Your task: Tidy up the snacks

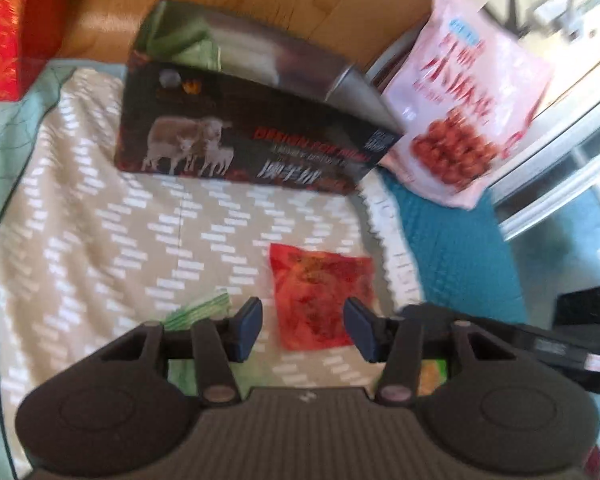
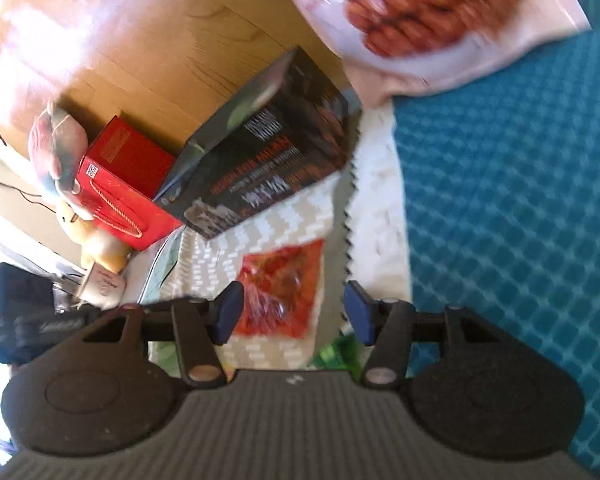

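A small red snack packet [image 1: 320, 300] lies flat on a beige chevron cloth [image 1: 140, 240]. My left gripper [image 1: 304, 328] hovers over its near end, open, its blue pads either side of the packet and not pressing it. In the right wrist view the same red packet [image 2: 284, 280] lies just beyond my right gripper [image 2: 292, 312], also open with nothing gripped. A green packet [image 1: 204, 308] peeks out by the left finger and shows again as the green packet [image 2: 340, 354] under the right gripper. Both views are blurred.
A black box with sheep printed on it [image 1: 240, 132] stands beyond the packet, with a large pink bag [image 1: 468, 120] leaning to its right. A red box [image 2: 128, 184], a plush toy [image 2: 96, 240] and a cup [image 2: 104, 286] sit left. A teal quilt [image 2: 520, 200] lies on the right.
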{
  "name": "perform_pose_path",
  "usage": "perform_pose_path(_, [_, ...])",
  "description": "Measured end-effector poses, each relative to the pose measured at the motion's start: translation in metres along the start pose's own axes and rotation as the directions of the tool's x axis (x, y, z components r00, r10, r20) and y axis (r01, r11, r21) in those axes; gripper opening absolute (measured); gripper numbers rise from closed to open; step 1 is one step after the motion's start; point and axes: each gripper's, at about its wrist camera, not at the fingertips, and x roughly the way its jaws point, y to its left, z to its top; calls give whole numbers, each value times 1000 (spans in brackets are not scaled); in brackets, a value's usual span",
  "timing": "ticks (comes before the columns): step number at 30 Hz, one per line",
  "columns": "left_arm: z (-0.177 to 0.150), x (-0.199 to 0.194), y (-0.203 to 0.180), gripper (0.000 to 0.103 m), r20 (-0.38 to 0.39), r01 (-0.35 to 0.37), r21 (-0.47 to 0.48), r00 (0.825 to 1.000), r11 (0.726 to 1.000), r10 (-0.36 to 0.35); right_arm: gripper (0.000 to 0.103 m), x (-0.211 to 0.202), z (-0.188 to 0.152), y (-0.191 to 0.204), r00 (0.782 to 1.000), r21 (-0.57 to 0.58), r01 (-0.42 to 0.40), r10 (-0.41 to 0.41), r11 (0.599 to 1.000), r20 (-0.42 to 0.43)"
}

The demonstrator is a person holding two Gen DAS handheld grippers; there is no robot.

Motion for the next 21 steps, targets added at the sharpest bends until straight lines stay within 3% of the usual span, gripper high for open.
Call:
perform_pose_path(4, [8, 10, -8, 56, -14, 15, 11, 1000, 1000, -15, 56, 2, 0, 2, 998, 1, -48, 48, 999, -45])
perform_pose_path(7, [10, 16, -14, 56, -25, 43, 27, 999, 999, -42, 54, 11, 6, 4, 995, -13, -69, 68, 998, -77])
perform_pose_path(9, [10, 16, -15, 52, -15, 36, 31, 999, 999, -36, 53, 17, 8, 8, 995, -40, -69, 66, 997, -75])
perform_pose_path(11, [12, 19, -13, 40, -8, 47, 11, 999, 999, -47, 53, 20, 10, 7, 995, -54, -77, 74, 996, -67])
perform_pose_path(13, [16, 20, -8, 37, 4, 58, -26, 998, 998, -58, 49, 24, 11, 4, 996, -62, -85, 82, 994, -46])
perform_pose_path(17, [21, 22, -3, 37, 19, 71, -51, 997, 996, -71, 19, 29, 12, -6, 998, -48, -57, 57, 997, 2])
perform_pose_path(21, [19, 18, -9, 37, 32, 64, -28, 997, 998, -64, 16, 24, 15, -6, 997, -20, -70, 71, 997, 18])
